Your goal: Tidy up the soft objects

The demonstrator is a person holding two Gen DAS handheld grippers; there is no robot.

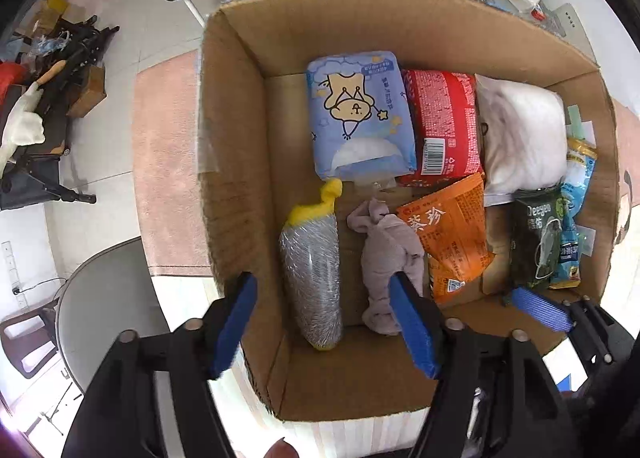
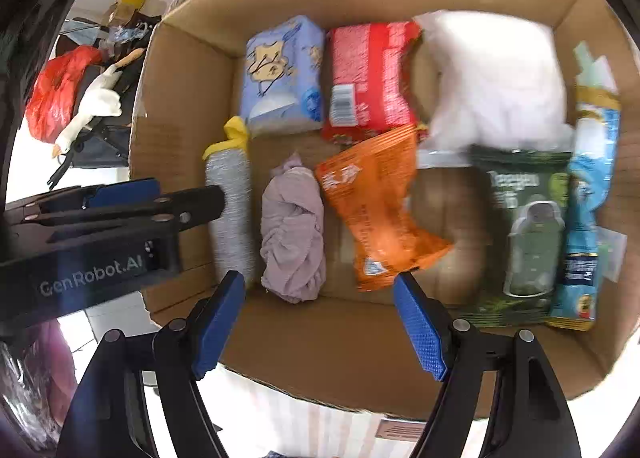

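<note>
Cardboard box (image 1: 236,106) packed with soft stuff. Along the far wall: blue pack (image 1: 358,114), red pack (image 1: 444,122), white pillow (image 1: 520,138). Nearer the front edge: grey roll with yellow ends (image 1: 314,270), crumpled mauve cloth (image 1: 386,258) just beside it, then orange pouch (image 1: 452,234), dark green packet (image 1: 536,238) and light blue bag (image 1: 576,218) against the right wall. Left gripper (image 1: 324,318) hanging over the front edge, jaws spread wide, gripping nothing. Right gripper (image 2: 320,318) same deal, wide and empty. Right view a bit blurry.
</note>
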